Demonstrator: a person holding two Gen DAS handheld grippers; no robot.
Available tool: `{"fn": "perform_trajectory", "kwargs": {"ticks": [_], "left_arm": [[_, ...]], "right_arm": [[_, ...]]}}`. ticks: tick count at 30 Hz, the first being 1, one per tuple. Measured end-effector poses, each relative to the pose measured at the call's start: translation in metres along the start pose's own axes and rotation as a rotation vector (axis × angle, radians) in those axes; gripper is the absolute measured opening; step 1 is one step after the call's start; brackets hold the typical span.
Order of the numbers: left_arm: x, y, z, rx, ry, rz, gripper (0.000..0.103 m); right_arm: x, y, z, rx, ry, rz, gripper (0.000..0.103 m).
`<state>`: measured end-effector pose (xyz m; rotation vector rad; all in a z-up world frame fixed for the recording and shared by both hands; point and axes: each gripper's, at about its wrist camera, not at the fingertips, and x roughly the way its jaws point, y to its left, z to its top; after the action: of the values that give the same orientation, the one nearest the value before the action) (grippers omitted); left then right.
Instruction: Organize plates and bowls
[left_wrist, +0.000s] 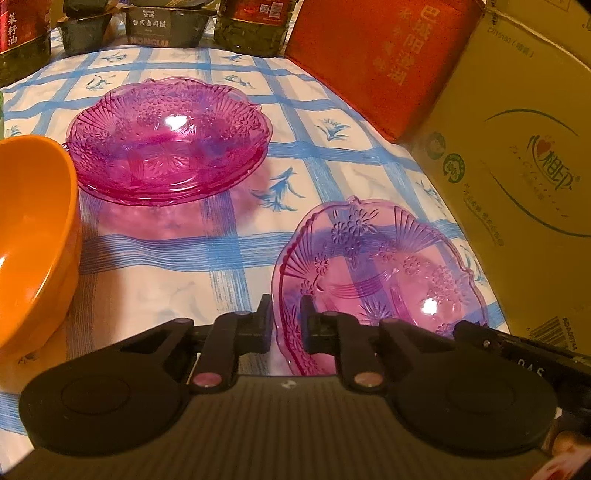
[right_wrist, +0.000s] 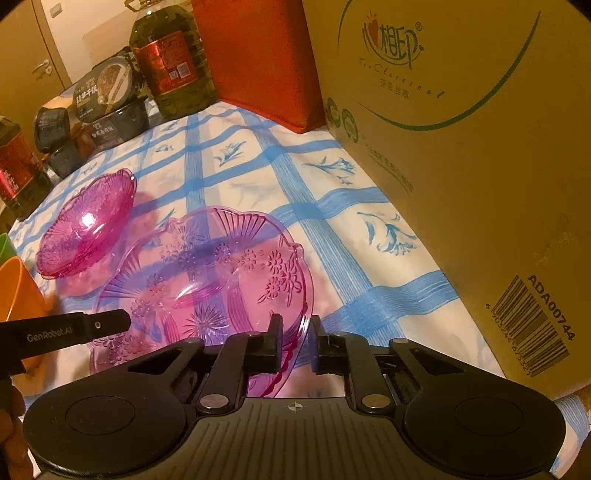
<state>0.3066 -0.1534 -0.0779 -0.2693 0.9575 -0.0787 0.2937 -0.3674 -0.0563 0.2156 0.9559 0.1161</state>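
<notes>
Both grippers clamp one pink glass plate's rim: left gripper at its nine o'clock edge, right gripper at five o'clock. Only the left view shows the stacked pink plates whole, at eleven o'clock on the surface.

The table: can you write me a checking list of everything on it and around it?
Surface: blue-checked cloth covers the table.
Job's things: near pink plate; far pink plates stacked; orange bowl at the left.
Clutter: oil bottles, food tubs.
Grippers: left gripper and right gripper both shut on the near pink plate's rim.
Cables: nothing seen.
Surroundings: cardboard box, red box, door.
</notes>
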Motion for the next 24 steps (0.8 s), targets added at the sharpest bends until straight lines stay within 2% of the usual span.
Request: {"fn": "perform_trajectory", "kwargs": {"ticks": [13,24], "left_arm": [[-0.042,-0.008,0.000,0.040,-0.058,-0.012,0.011],[-0.074,0.000,0.001,0.039,-0.091,-0.019,0.011]], "right_arm": [[-0.036,0.007,0.000,-0.006,-0.057,0.002,0.013],[-0.061,0.028,0.003,-0.040,-0.097,0.011,0.013]]}}
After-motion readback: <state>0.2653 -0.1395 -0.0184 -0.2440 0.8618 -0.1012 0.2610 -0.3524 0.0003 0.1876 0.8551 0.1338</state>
